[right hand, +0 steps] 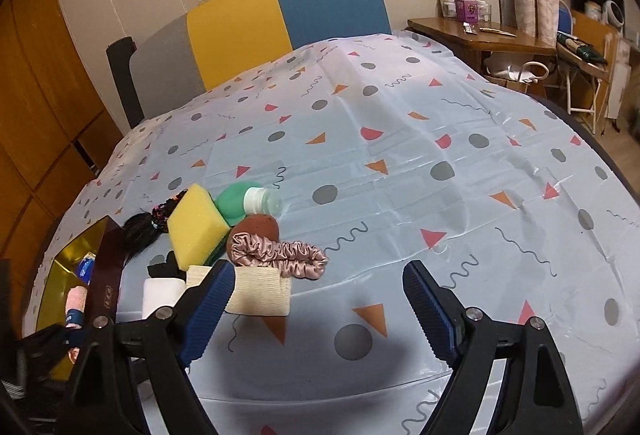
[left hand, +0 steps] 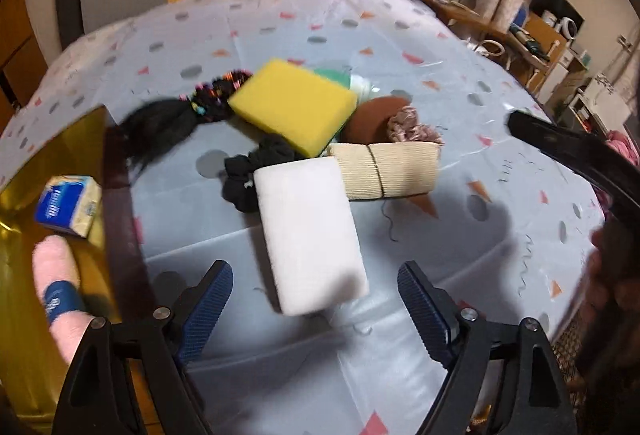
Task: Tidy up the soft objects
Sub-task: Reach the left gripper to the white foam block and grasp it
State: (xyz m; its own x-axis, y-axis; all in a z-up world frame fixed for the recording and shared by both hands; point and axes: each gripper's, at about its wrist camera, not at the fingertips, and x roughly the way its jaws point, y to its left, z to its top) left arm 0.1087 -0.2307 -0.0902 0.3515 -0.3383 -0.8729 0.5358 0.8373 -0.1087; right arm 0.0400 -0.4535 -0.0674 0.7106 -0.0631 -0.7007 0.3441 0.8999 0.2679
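At the far left of the left wrist view a gold-lined box (left hand: 60, 163) sits on the patterned tablecloth (left hand: 500, 163), with a small tissue pack (left hand: 70, 205) already lying inside it and a finger (left hand: 56, 275) beside its dark rim. Just right of the box lies a black hairpiece with coloured beads (left hand: 180, 115), limp and light; it is best pinched at the beaded band, since loose strands would slip out of the pads. Next comes the yellow sponge (left hand: 294, 105), resting tilted on the pile; it should squash readily, so a grip across its short sides needs only mild pressure. Below it a black scrunchie (left hand: 248, 171) touches the white foam block (left hand: 310, 235), which lies nearest the left gripper (left hand: 316, 301). That gripper's jaws stand spread wide to either side of the block's near end and are not pressing it. The block looks light and springy; closing across its narrow width near the middle should hold it without bending. To its right a banded roll of beige ribbed cloth (left hand: 386, 171) touches it, firm enough to take across the roll. Behind are a brown round pad (left hand: 370, 119), a pink satin scrunchie (right hand: 280, 255), slippery and better hooked through its loop, and a green squeeze bottle (right hand: 244, 201). The right gripper (right hand: 318, 305) hangs over bare cloth with its jaws wide apart, nothing between them.
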